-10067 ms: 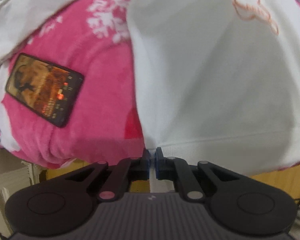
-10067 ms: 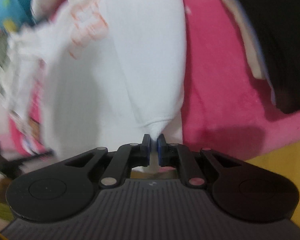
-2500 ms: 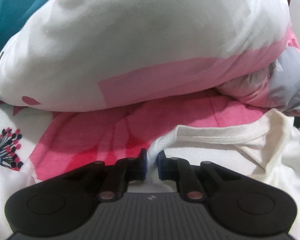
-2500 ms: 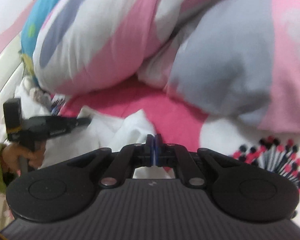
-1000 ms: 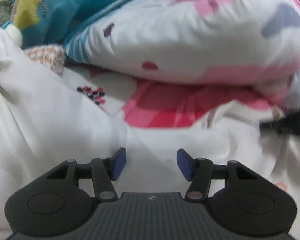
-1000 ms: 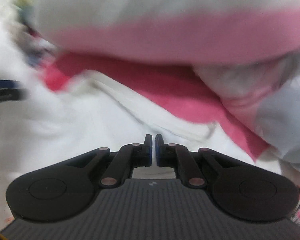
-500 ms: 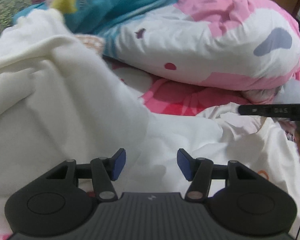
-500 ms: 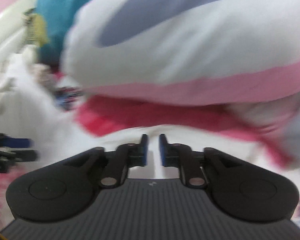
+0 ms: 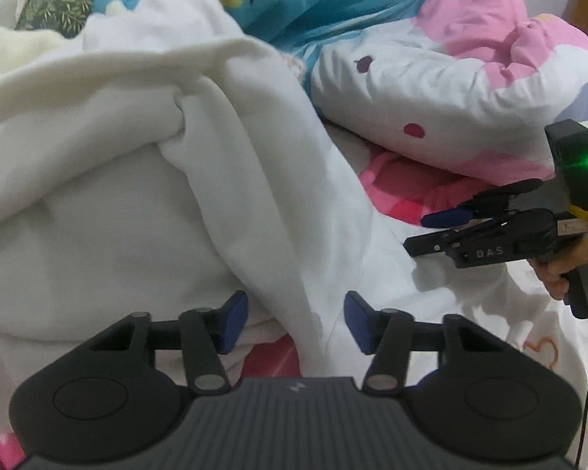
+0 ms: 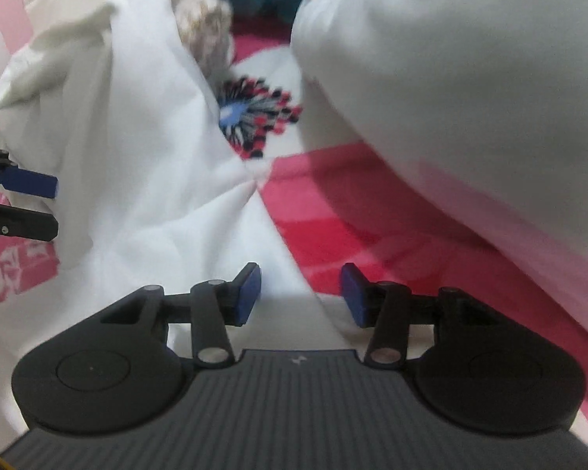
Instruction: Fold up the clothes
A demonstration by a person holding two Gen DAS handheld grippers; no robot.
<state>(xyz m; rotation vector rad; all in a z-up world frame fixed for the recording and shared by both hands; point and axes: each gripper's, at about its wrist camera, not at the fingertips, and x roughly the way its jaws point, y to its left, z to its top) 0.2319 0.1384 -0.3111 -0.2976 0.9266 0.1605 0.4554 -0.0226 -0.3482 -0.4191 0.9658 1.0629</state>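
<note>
White garment (image 9: 145, 180) lying rumpled on the bed (image 9: 396, 192), its raised fold running from far left down toward the left hand-held gripper (image 9: 296, 323), whose jaws stand wide and empty astride that fold. The right hand-held gripper (image 10: 300, 293), also wide and empty, is over the garment's right edge; the fold is nearer the left one.

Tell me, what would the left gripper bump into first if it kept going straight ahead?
Most likely the white garment: its folds lie right in front of the open left gripper, between its fingers. Depth is hard to judge.
</note>
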